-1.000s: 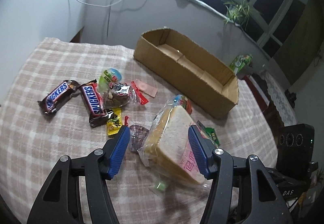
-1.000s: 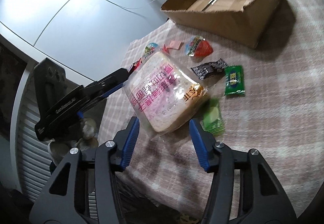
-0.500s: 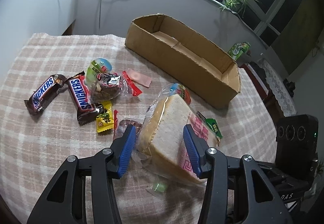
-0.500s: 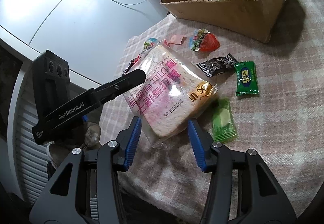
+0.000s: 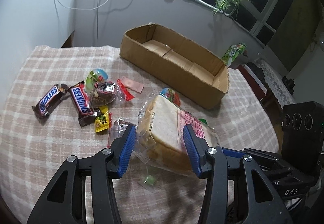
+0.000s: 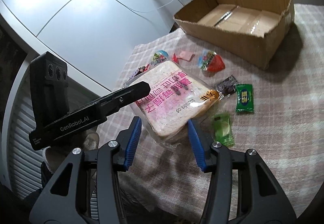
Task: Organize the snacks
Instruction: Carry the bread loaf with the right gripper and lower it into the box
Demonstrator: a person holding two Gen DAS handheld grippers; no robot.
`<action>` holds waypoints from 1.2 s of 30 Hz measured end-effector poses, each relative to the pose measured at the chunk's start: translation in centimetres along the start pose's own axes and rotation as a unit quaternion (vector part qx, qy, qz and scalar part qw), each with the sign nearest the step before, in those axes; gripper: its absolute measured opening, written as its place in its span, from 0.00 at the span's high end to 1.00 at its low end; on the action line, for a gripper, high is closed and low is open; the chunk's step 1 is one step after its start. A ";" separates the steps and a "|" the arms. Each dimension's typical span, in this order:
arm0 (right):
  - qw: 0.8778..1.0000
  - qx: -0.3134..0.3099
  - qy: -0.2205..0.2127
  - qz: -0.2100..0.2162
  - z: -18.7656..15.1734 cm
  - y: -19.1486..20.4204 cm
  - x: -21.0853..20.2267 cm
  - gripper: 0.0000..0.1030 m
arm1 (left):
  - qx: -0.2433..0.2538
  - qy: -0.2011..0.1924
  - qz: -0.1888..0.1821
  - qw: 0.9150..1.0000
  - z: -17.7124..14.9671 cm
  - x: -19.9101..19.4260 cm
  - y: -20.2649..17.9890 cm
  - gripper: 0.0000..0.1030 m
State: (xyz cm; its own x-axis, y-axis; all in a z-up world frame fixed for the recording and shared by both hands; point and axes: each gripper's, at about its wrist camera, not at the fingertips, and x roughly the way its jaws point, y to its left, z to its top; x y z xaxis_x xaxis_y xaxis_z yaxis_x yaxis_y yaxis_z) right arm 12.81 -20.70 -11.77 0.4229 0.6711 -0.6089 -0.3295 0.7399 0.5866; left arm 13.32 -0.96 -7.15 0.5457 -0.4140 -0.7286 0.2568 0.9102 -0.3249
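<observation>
Left gripper [image 5: 159, 148]: blue pads against both sides of the bagged bread, clamped on it.
Right gripper [image 6: 165, 140]: fingers apart, flanking the near corner of the same bag.
Bagged bread [image 5: 172, 128]: on the checked cloth [image 5: 40, 153], near the cardboard box [image 5: 174, 66].
Cardboard box: open, nothing inside.
Snickers bars [image 5: 81, 100]: left, on the cloth.

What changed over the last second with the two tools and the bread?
Both tools narrowed their jaws around the bagged bread. The left tool and the right tool now straddle opposite ends of the loaf, pads close to the wrapper; a firm clamp cannot be confirmed. The bread looks slightly raised at one end. The Snickers bars, small candies and cardboard box stayed put.
</observation>
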 end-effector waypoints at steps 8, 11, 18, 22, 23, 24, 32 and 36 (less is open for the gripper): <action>0.999 -0.029 -0.033 -0.012 1.6 1.2 -2.7 0.51 | 0.020 -0.033 -0.012 0.999 2.1 -1.3 -2.0 0.54; 0.998 -0.039 -0.042 -0.019 2.6 1.2 -3.5 0.51 | 0.025 -0.041 -0.018 0.999 3.2 -1.1 -2.6 0.54; 0.995 -0.061 -0.057 -0.050 5.5 0.3 -5.1 0.51 | 0.035 -0.052 -0.032 0.998 5.6 0.4 -4.4 0.54; 0.993 -0.068 -0.068 -0.065 7.3 -0.8 -5.9 0.51 | 0.043 -0.053 -0.037 0.997 7.2 1.7 -5.5 0.54; 0.993 -0.069 -0.070 -0.068 7.7 -1.0 -6.0 0.51 | 0.043 -0.053 -0.039 0.997 7.5 2.0 -5.6 0.54; 0.992 -0.069 -0.073 -0.072 8.3 -1.5 -6.2 0.51 | 0.044 -0.051 -0.041 0.997 7.9 2.5 -5.8 0.54; 0.990 -0.067 -0.074 -0.095 10.8 -4.7 -5.9 0.51 | 0.048 -0.035 -0.047 0.997 10.0 6.1 -6.7 0.54; 0.990 -0.065 -0.069 -0.105 11.4 -6.0 -5.1 0.51 | 0.047 -0.025 -0.045 0.998 10.3 7.6 -6.8 0.54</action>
State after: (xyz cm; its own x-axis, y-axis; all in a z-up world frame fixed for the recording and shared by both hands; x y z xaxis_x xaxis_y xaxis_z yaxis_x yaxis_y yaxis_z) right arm 22.25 -29.07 -6.06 0.6023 0.4958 -0.6256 -0.3244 0.8681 0.3757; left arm 23.96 -10.36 -4.25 0.5560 -0.4954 -0.6674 0.3779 0.8659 -0.3278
